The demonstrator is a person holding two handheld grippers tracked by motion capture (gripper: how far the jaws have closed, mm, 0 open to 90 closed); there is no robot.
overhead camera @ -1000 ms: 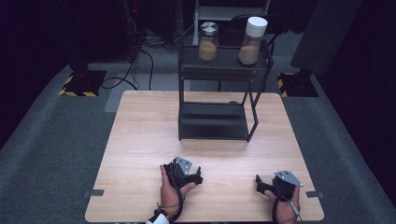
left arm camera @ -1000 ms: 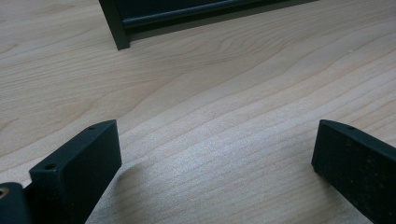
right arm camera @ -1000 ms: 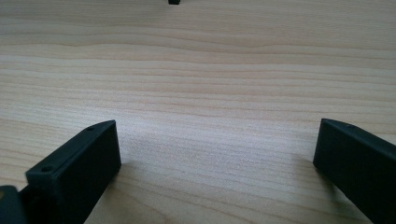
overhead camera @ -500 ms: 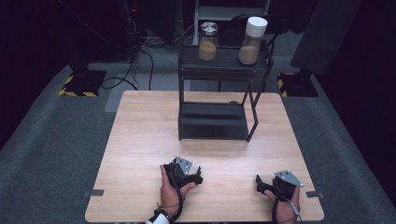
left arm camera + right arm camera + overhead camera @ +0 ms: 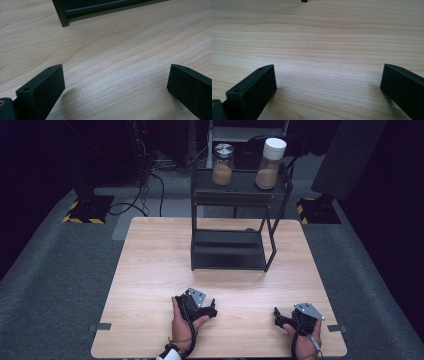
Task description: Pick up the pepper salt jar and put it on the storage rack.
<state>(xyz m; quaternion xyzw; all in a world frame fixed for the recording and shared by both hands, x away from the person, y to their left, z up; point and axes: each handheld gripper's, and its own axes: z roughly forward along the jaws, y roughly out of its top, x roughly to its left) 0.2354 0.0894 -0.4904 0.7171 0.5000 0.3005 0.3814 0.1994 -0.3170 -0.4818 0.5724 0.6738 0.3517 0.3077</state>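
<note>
Left gripper (image 5: 212,310) and right gripper (image 5: 278,316) at bottom of frame, jaws spread wide, nothing held, low on table (image 5: 150,270); likely resting before reaching rack (image 5: 230,250).

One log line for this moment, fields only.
left gripper: open, empty | right gripper: open, empty | both low over table | jars on rack top

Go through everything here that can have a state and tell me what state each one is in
Left gripper: open, empty, low over the table.
Right gripper: open, empty, near the table's front edge.
Silver-lid jar: closed, upright on the rack top.
White-lid jar: closed, upright beside it.
Rack's lower shelf: empty.
</note>
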